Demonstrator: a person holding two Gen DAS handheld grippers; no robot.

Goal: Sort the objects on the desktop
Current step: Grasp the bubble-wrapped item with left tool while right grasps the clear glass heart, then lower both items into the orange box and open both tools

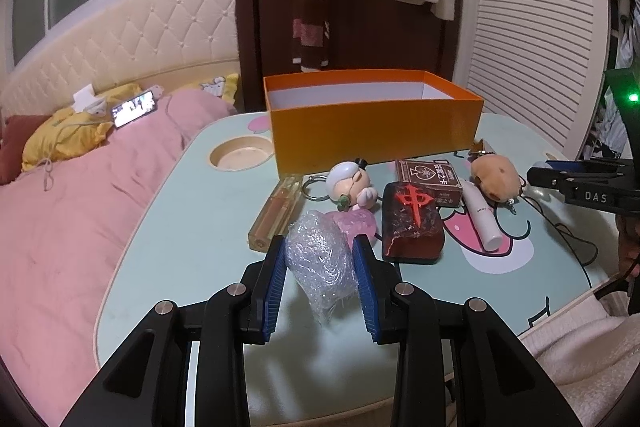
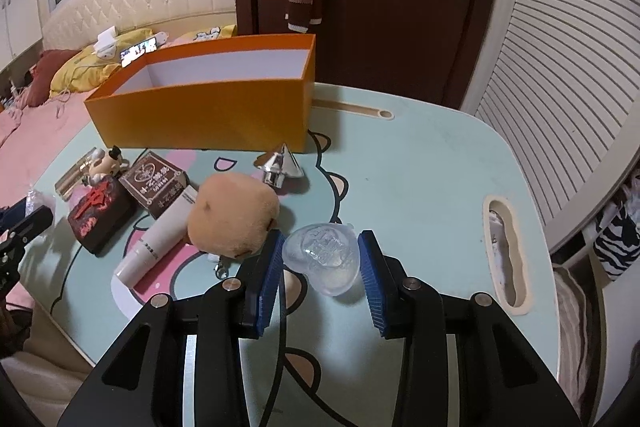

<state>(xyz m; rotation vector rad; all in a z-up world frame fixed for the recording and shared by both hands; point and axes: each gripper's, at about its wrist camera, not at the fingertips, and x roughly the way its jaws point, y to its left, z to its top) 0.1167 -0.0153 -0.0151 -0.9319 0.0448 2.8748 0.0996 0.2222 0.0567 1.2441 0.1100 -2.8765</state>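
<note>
Two grippers are loaded at once. At the bottom centre of the left wrist view, the left gripper [image 1: 320,267] is clamped on a crumpled wad of bubble wrap [image 1: 318,259], its blue pads pressing both sides. At the lower centre of the right wrist view, the right gripper [image 2: 320,269] has its pads against a clear heart-shaped piece [image 2: 322,257], so it looks gripped rather than merely straddled.

Judging by the task, the orange box [image 1: 372,139] in the upper middle of the frame is where things go; what shows of its white inside looks empty. On the mint cartoon-print table [image 2: 420,167] in front of it lie a red mahjong-tile block [image 1: 412,223], a brown card box [image 1: 430,179], a white tube [image 1: 482,219], a tan plush toy [image 2: 232,217], a doll keychain [image 1: 352,185], a clear lip-gloss tube [image 1: 276,213], a pink jelly-like piece [image 1: 356,223] and a silver cone-shaped cap [image 2: 282,163].

To do this step well, each load should probably be lifted straight up before moving toward the box, so the plush beside the right pad and the pink piece behind the bubble wrap are not dragged along. The slick heart may slip; a firm squeeze and a level carry seem wise. Clear the front wall, then let go low inside.
</note>
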